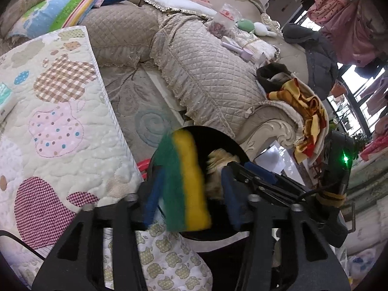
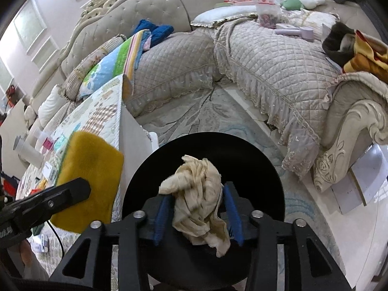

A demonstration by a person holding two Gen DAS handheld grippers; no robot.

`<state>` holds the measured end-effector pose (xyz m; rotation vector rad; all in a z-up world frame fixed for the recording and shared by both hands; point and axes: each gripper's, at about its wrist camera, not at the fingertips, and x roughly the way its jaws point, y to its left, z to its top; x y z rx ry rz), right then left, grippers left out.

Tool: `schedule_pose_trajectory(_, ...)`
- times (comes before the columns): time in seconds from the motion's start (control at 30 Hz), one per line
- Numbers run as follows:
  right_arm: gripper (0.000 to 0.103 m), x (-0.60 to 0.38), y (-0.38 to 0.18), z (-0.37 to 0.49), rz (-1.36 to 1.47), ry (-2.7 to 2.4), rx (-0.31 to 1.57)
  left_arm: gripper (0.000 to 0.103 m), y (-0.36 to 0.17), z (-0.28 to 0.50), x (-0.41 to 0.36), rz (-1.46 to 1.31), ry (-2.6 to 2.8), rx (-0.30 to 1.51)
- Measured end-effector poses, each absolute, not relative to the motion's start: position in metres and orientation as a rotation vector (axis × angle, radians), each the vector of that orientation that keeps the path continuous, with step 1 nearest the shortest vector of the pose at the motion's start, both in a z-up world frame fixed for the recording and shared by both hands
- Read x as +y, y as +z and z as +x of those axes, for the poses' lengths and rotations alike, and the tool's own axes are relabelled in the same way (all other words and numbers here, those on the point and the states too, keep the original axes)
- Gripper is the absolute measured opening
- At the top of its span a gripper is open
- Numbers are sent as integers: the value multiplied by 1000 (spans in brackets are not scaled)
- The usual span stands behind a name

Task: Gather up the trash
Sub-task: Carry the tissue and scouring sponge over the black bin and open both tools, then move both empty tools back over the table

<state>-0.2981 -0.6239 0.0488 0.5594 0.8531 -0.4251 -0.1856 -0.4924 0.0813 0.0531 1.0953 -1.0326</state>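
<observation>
A yellow and green sponge (image 1: 191, 181) hangs blurred between the blue pads of my left gripper (image 1: 191, 201). A gap shows at its right side, so the jaws stand open around it. Below it is the round mouth of a black bin (image 1: 218, 135). My right gripper (image 2: 197, 215) hovers over the same bin (image 2: 266, 169) with a crumpled beige tissue (image 2: 198, 189) loose between its parted pads. The right wrist view shows the sponge (image 2: 89, 169) at the left, beside one black finger of the left gripper. The tissue (image 1: 218, 160) also peeks out behind the sponge in the left wrist view.
A patchwork quilt (image 1: 60, 133) covers a surface left of the bin. A beige quilted sofa (image 2: 278, 68) curves behind, with pillows, toys and a bag on it. Orange and yellow cloths (image 1: 308, 111) lie on the carved armrest. A pale patterned rug (image 2: 206, 116) lies around the bin.
</observation>
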Motion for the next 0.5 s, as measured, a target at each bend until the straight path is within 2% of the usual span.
schedule_pose_trajectory(0.5,47,-601,54,-291,546,-388,874,56,95,-186,-447,115,-897,1023)
